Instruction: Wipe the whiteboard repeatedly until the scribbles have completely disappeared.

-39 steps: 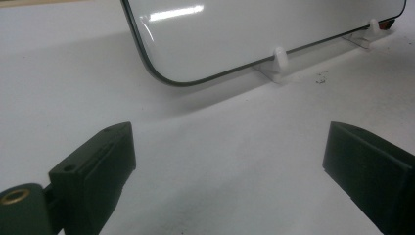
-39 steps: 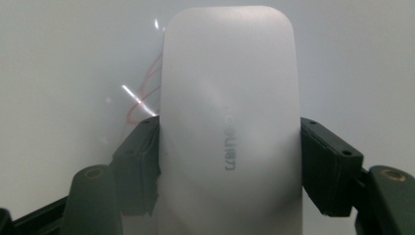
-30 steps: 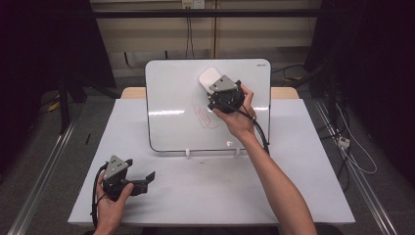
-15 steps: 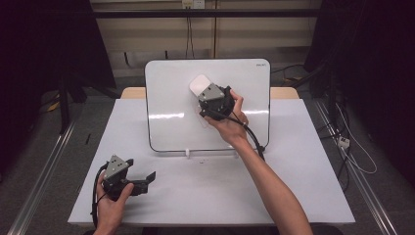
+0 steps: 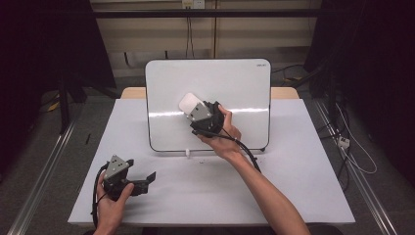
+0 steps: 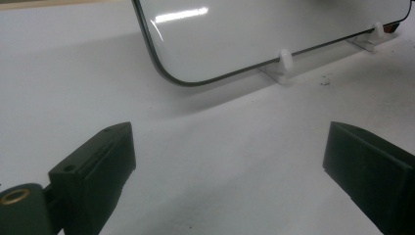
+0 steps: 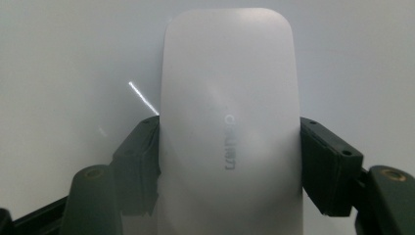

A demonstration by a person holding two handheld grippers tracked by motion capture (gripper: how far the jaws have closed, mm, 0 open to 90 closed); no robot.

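Note:
A white-framed whiteboard (image 5: pixel 244 88) stands tilted on two small white feet (image 6: pixel 284 61) at the back of the table. My right gripper (image 5: pixel 193 109) is shut on a white eraser (image 5: pixel 188 103) and holds it flat against the board's left-middle area. In the right gripper view both black jaws clamp the sides of the eraser (image 7: pixel 230 112), with the board (image 7: pixel 73 58) behind it. At the table's front left my left gripper (image 5: pixel 141 170) rests open with nothing between its fingers. Its view faces the lower corner of the board (image 6: pixel 254 34).
The white tabletop (image 5: pixel 303 186) stretches around the board. Small dark crumbs (image 6: pixel 324 81) lie near the board's feet. A cable trails from the right gripper along the forearm. Dark curtains and floor rails flank the table.
My right gripper has slid the eraser leftward and down across the board, over the spot where faint red marks showed. The left gripper has stayed put.

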